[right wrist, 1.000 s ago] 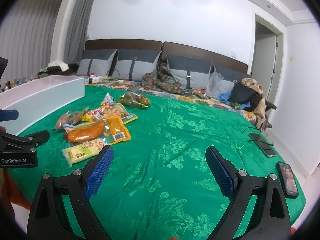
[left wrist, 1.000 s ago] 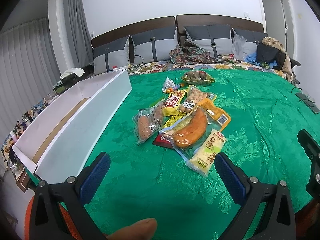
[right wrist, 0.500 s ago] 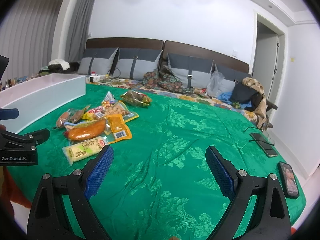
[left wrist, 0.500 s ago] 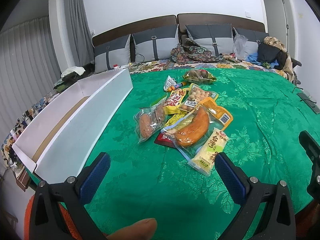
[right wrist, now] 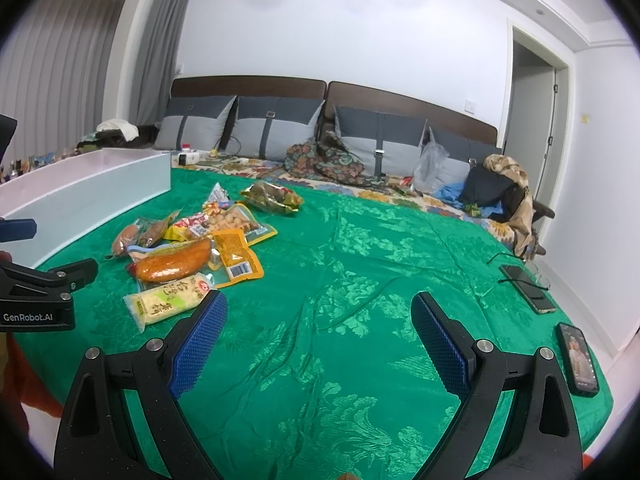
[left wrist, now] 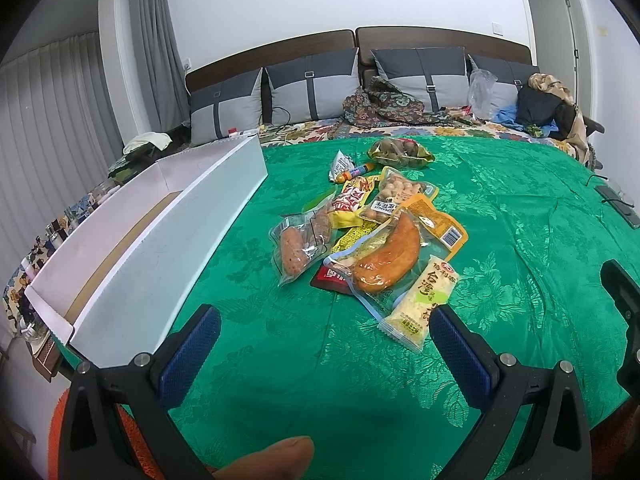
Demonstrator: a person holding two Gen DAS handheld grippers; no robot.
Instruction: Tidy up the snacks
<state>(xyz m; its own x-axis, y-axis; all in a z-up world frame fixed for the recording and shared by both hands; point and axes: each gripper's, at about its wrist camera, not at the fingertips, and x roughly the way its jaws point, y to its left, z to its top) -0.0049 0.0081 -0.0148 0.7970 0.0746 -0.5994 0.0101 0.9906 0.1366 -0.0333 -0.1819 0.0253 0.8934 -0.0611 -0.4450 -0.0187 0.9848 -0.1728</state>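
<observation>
A loose heap of snack packets (left wrist: 376, 236) lies on the green bedspread (left wrist: 500, 240), left of the bed's middle, the packets overlapping one another. Nearest is a pale yellow, flat rectangular pack (left wrist: 422, 304) with crimped ends; it touches a clear glossy pouch holding an orange, curved sausage-shaped piece (left wrist: 390, 260). To their left lies a clear pouch of reddish sausages (left wrist: 300, 246), and behind come an orange foil pack with a barcode (left wrist: 438, 224), a clear bag of round pale nuts (left wrist: 396, 196) and, farthest, a crinkled bag of dark brown pieces (left wrist: 400, 152), slightly apart from the heap.

The bedspread is a shiny woven cloth with a raised floral pattern and soft creases. Along its left edge stands a long, shallow white box (left wrist: 160, 240) with smooth walls, near the heap but not touching it.

The left gripper (left wrist: 324, 344) hangs over the near cloth, its blue ribbed fingers (left wrist: 188, 352) spread wide and grasping nothing. The right gripper (right wrist: 320, 336) hangs to the right of the heap, its fingers likewise released, with bare cloth between them. Two phones (right wrist: 576, 356) lie at the bed's right edge.
</observation>
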